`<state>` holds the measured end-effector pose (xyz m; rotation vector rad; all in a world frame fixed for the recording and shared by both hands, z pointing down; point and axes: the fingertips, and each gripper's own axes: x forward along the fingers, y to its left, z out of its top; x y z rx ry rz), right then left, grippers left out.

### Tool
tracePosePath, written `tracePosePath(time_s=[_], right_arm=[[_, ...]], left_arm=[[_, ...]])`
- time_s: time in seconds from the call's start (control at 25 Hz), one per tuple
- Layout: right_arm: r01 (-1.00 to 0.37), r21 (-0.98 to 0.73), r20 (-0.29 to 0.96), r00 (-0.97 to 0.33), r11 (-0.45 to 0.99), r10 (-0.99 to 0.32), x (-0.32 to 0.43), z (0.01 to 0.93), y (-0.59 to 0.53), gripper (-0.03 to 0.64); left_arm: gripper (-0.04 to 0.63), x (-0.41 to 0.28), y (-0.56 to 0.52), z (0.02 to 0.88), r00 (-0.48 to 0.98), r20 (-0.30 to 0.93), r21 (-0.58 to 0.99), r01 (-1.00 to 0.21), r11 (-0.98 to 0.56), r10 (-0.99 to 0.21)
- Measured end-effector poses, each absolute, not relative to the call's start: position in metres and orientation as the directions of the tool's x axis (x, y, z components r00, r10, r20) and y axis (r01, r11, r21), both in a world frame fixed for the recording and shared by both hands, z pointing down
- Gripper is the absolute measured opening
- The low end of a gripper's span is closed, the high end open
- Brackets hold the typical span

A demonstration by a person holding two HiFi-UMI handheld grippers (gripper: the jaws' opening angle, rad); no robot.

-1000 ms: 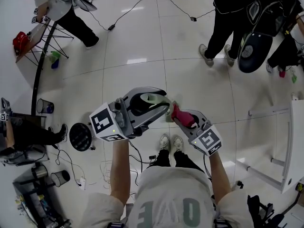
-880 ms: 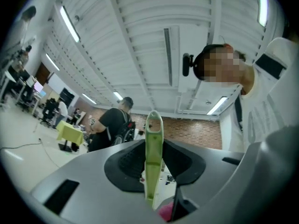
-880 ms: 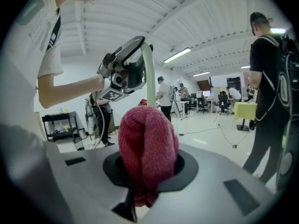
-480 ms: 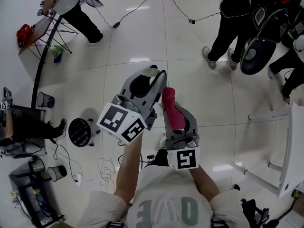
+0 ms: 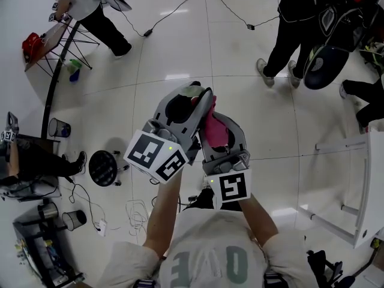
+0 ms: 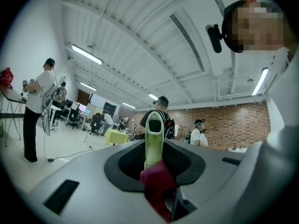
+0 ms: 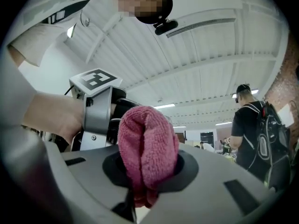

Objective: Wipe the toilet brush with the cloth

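Your toilet brush (image 6: 153, 139) stands up between the jaws of your left gripper (image 5: 183, 110), pinched by its pale green handle, likely to steady it for wiping. The cloth (image 7: 147, 148), bunched and clamped in your right gripper (image 5: 219, 134), meets the handle just beside the left jaws.

Person's shirt (image 5: 210, 236) — "OVE", upside down
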<state>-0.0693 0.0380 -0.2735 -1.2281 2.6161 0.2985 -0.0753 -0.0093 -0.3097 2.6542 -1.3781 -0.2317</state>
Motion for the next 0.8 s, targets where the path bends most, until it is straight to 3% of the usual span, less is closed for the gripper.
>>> tracePosePath(time_s=[0.32, 0.52, 0.64, 0.8], right_arm=[[-0.783, 0.091, -0.281, -0.613, 0.615, -0.738, -0.074, -0.269, 0.021, 0.069], [-0.732, 0.266, -0.102, -0.668, 0.627, -0.737, -0.077, -0.229, 0.010, 0.069], [-0.754, 0.221, -0.102, -0.649, 0.619, -0.754, -0.071, -0.210, 0.002, 0.069], [-0.779, 0.119, 0.004, -0.620, 0.616, -0.785, -0.066, -0.166, 0.001, 0.069]], left_arm=[[0.118, -0.071, -0.004, -0.312, 0.591, -0.083, 0.207, -0.777, -0.594, -0.802], [0.117, -0.068, -0.004, -0.322, 0.590, -0.108, 0.187, -0.778, -0.600, -0.800], [0.117, -0.072, -0.003, -0.335, 0.582, -0.141, 0.188, -0.779, -0.599, -0.801], [0.118, -0.078, 0.001, -0.347, 0.569, -0.174, 0.192, -0.781, -0.595, -0.804]])
